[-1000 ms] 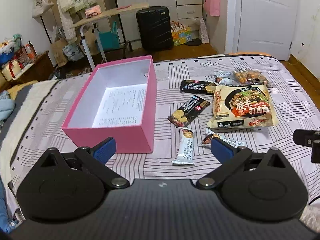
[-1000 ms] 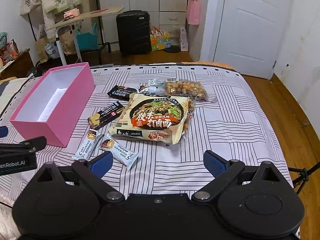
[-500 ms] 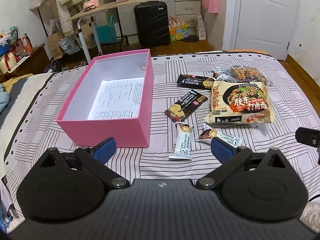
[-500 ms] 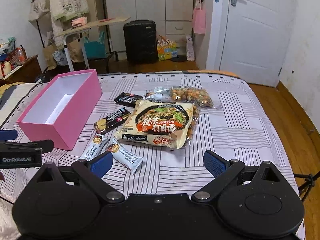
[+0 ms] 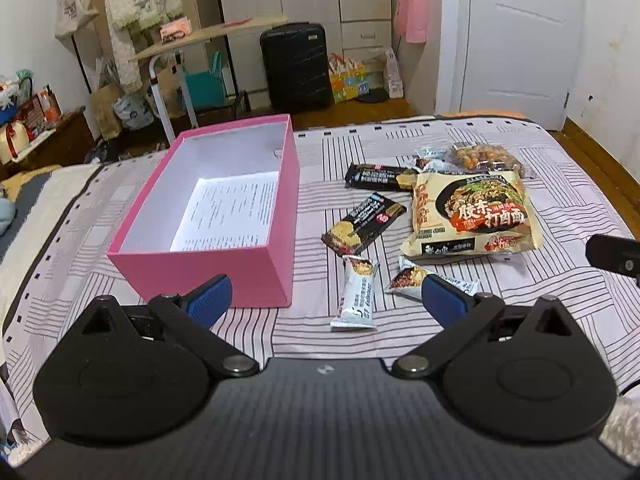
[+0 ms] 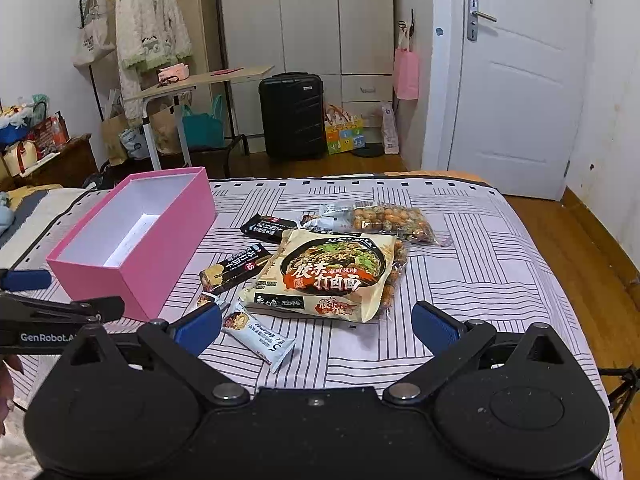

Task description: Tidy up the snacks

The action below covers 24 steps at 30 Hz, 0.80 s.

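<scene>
Landmark: pink box [image 5: 224, 268], open on the striped bedspread [image 5: 560, 184], a printed sheet [image 5: 232, 212] on its floor
Left gripper [image 5: 326, 300]: jaws wide apart, nothing between them, just in front of the box
Right of the box: two dark snack bars [image 5: 362, 224], two white bars [image 5: 357, 296]
Farther right: noodle packet [image 5: 472, 212], bag of nuts [image 5: 484, 156] behind it
Beyond the box: black suitcase [image 5: 296, 66], white door [image 5: 524, 36]
</scene>
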{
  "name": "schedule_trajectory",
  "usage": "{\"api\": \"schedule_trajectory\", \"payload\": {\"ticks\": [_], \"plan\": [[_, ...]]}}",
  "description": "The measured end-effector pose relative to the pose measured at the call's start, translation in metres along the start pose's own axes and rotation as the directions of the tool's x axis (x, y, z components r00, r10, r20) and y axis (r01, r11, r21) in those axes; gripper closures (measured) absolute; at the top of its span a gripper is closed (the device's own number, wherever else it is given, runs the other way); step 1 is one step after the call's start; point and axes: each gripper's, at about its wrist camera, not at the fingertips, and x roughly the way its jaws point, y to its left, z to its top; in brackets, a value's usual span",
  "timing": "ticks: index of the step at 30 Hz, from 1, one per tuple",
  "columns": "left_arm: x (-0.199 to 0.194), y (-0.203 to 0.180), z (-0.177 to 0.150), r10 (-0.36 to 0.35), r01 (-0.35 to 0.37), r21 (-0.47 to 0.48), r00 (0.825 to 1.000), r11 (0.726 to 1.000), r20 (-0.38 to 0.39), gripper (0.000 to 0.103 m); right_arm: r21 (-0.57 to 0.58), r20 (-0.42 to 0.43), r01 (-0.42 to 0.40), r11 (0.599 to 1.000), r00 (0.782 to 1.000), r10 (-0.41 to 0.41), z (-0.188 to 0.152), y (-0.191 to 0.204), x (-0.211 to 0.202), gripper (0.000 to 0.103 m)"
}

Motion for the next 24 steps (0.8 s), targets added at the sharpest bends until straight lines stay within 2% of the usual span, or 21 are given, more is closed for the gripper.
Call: {"api": "schedule_trajectory", "payload": {"ticks": [7,15,24], "plan": [[-0.002,-0.003,-0.005,0.003,-0.003,-0.01,0.999,1.0,0.044,0.0,-0.005,-0.003,-0.007,1.0,1.0,0.007,-0.003,-0.001,0.001,0.0],[0.001,0.0,-0.006,-0.006,0.007,-0.022,1.0,1.0,0.025,0.0,-0.023,-0.015,-0.006,1.0,1.0,0.006,-0.003,0.002,0.003,0.0],[0.014,0.005,-0.01,0.024,-0.025,-0.03,0.999,0.999,-0.028,0.0,-0.012,-0.03,-0.025,1.0,0.999,0.025,-0.006,-0.001,0.011,0.0]]}}
